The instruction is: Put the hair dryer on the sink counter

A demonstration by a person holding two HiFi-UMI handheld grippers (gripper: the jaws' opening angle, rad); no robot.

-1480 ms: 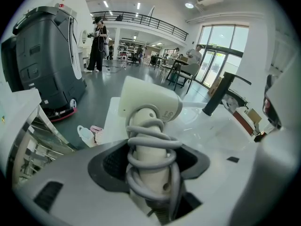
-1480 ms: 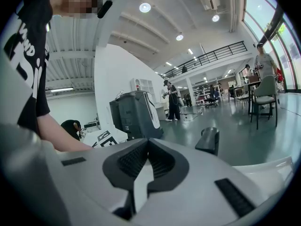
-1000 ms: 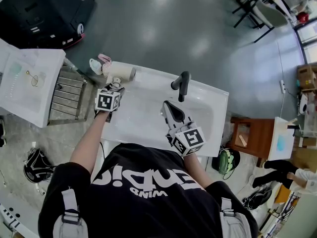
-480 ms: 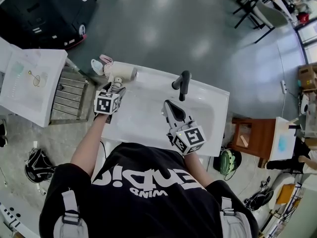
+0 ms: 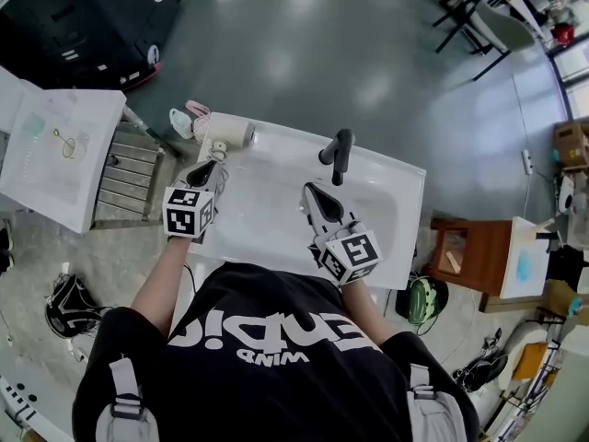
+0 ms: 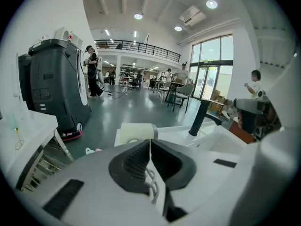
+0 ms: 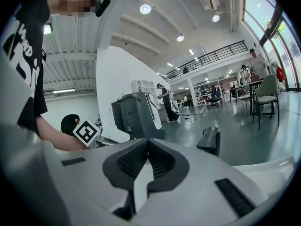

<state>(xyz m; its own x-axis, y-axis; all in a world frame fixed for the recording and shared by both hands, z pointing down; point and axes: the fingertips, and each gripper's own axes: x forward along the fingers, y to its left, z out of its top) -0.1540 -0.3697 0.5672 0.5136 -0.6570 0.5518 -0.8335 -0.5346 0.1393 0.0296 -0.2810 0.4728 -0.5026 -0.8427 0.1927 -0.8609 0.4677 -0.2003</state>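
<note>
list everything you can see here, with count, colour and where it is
sink counter: one, white, centre, in front of the person
hair dryer: one, cream, lying on the counter's far left corner
faucet: one, black, at the far edge of the counter, over the basin
pink and white item: one, on the floor just beyond the counter's left corner; too small to identify
machine: one, dark grey, far left on the floor
wooden stand: one, brown, right of the counter
left hand-held gripper: one, white with black pads, jaws shut and empty, just short of the hair dryer
right hand-held gripper: one, white with black pads, jaws shut and empty, over the counter
</note>
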